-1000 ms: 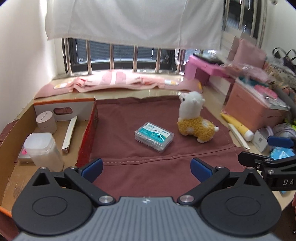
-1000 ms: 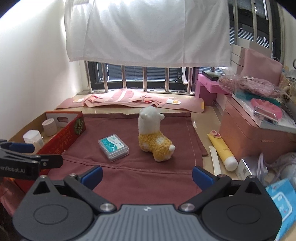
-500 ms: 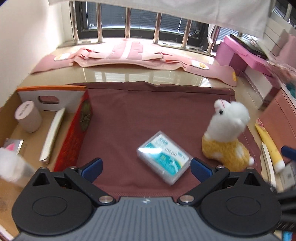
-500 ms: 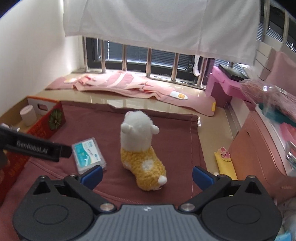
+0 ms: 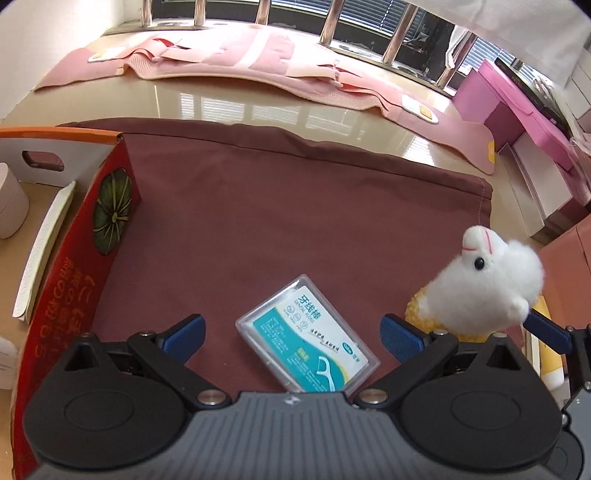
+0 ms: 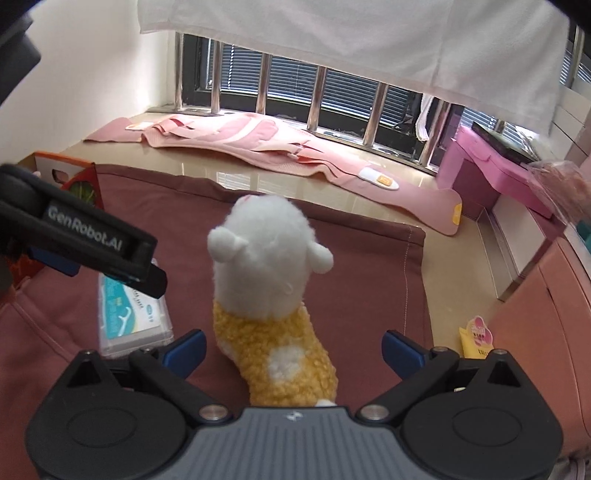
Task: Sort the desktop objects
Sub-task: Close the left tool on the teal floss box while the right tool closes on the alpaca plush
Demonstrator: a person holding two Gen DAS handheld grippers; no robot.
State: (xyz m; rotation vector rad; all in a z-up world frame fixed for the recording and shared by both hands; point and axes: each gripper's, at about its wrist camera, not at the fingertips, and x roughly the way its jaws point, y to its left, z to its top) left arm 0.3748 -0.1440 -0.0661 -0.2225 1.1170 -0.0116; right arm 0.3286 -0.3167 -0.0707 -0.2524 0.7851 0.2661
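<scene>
My left gripper (image 5: 291, 338) is spread wide over the floss pick box (image 5: 308, 336), a clear flat case with a teal and white label lying on the maroon cloth (image 5: 258, 206). My right gripper (image 6: 291, 350) is just as wide, its fingers either side of the plush alpaca (image 6: 271, 291), which has a white fluffy head and a yellow woolly body. At ten o'clock from the box stands the red cardboard box (image 5: 85, 258).

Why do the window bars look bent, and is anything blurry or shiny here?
Left wrist view: the fisheye lens bows the bars, and window glare streaks the sill. Right wrist view: the nearby left gripper looks soft, and the toy is bright white.
</scene>
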